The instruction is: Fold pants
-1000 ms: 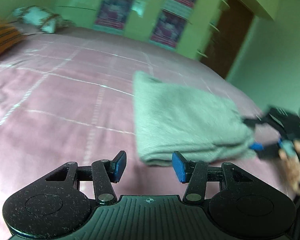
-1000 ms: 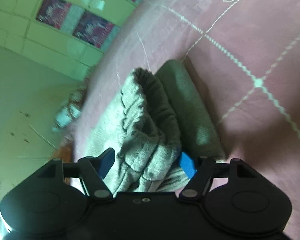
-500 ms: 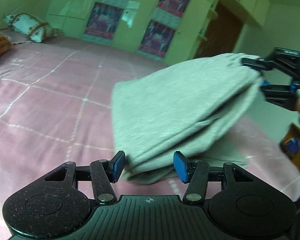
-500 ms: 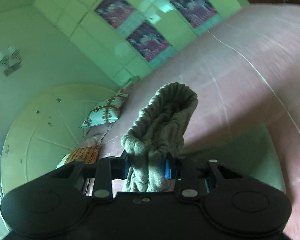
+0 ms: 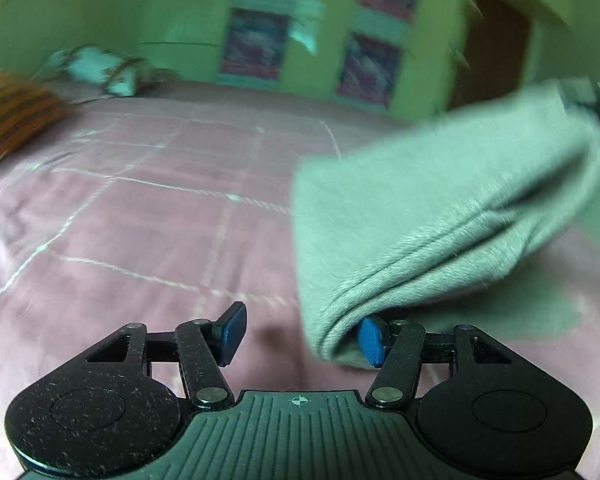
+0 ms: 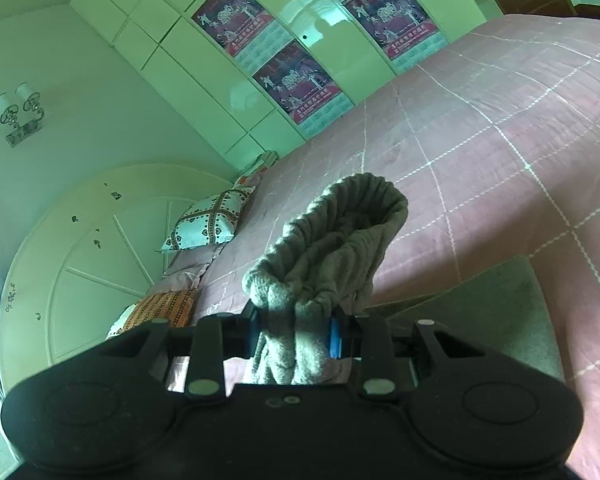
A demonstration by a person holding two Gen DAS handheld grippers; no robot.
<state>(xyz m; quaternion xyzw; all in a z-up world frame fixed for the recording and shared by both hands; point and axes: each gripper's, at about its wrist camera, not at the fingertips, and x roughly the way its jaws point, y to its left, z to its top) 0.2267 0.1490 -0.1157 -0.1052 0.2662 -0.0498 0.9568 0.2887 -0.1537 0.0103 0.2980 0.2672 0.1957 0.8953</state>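
The right gripper (image 6: 296,338) is clamped on a bunched edge of the grey pants (image 6: 328,248). Both blue pads press into the fabric; only a sliver of the pad (image 6: 335,340) on the right side shows, and the other is largely buried in the knit. The gathered cloth rises above the fingers in a ribbed loop, and the cloth below the grip is cut off by the gripper body. A further grey panel lies flat on the pink bedspread (image 6: 500,120) at lower right; whether it joins the held bundle cannot be traced in this view.

In the left wrist view, the left gripper (image 5: 300,336) has its fingers spread apart and holds nothing. The folded stack of pants (image 5: 440,216) slopes upward to the right, with its lower corner drooping over and partly covering the right-side pad (image 5: 370,340). Whether that corner touches the pad or merely hangs in front of it cannot be told. The left-side pad (image 5: 232,332) is clear of the cloth, above the bedspread (image 5: 140,220).

The upper right of this view is motion-blurred. The raised end of the stack reaches a smeared grey and blue shape at the frame edge, which cannot be identified with certainty. The pillows (image 5: 100,70) at the far left are likewise blurred; in the right wrist view a patterned pillow (image 6: 208,220) is sharp.
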